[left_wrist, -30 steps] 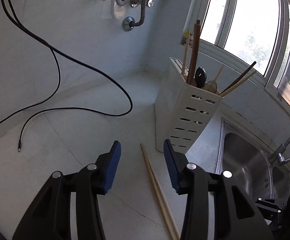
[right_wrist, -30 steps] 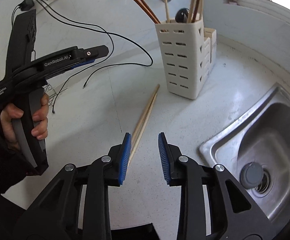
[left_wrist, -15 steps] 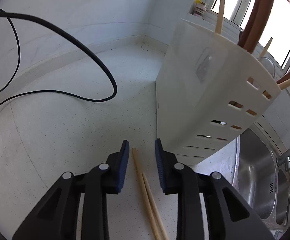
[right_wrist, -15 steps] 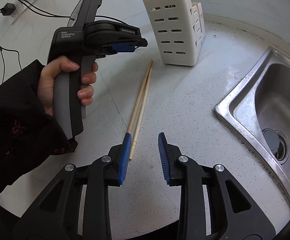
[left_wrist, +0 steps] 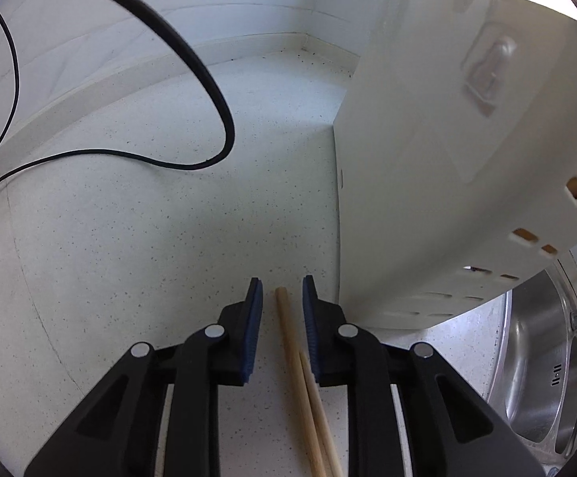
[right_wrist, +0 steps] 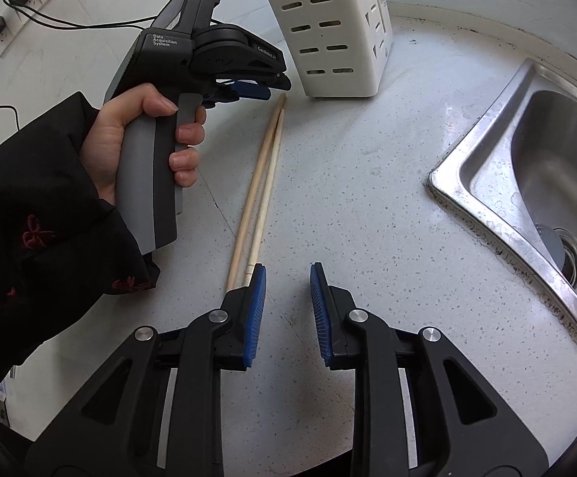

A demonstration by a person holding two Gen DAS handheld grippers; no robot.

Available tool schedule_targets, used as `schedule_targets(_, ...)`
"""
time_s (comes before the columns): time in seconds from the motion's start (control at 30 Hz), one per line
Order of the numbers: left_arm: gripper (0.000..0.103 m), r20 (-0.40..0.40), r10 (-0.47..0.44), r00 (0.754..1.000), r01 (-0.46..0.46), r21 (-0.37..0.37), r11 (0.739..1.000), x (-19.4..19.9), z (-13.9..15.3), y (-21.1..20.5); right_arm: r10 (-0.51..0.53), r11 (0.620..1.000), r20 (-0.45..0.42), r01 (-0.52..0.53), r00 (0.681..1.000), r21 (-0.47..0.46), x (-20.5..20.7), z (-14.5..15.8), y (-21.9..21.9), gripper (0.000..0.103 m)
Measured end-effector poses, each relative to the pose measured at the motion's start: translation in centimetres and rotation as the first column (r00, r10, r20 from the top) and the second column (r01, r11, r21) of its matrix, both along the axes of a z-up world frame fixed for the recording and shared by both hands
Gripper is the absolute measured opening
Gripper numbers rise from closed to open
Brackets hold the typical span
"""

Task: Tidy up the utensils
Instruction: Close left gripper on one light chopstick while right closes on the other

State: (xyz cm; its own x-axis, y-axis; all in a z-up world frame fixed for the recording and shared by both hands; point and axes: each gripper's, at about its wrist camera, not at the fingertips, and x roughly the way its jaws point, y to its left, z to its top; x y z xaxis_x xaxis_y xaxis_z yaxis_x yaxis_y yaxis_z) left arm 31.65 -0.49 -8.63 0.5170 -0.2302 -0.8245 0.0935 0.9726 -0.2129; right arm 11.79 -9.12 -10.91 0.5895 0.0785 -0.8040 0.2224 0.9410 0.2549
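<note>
Counter (left_wrist: 137, 238) hides little: left gripper (left_wrist: 282, 290) jaws closing, unclenched around chopsticks (left_wrist: 288, 334); right gripper (right_wrist: 288, 274) jaws apart, empty

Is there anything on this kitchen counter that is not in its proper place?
Yes. Two wooden chopsticks lie loose on the countertop beside the white utensil holder, not standing inside it. A black cable also trails across the counter.

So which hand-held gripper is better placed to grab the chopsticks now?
Left. The left hand-held gripper, jaws just closing, straddles the chopsticks; the right hand-held gripper sits beside their other ends, nothing between its jaws.
</note>
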Motion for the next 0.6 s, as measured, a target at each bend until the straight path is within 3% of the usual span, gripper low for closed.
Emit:
schedule_targets(0.23, 0.013, -0.004, 0.018, 1.0, -0.018, -0.006, 1.0, 2.6, -0.6, 0.5, 0.05, 0.998, 0.036, -0.049, 0.998, -0.025, -0.4, 0.8, 1.2, 0.022)
schedule_targets(0.6, 0.013, 0.01, 0.024, 1.0, -0.024, -0.002, 1.0, 2.3, -0.8, 0.8, 0.08, 0.995, -0.033, -0.082, 0.996, -0.053, 0.0, 0.3, 2.8, 0.022)
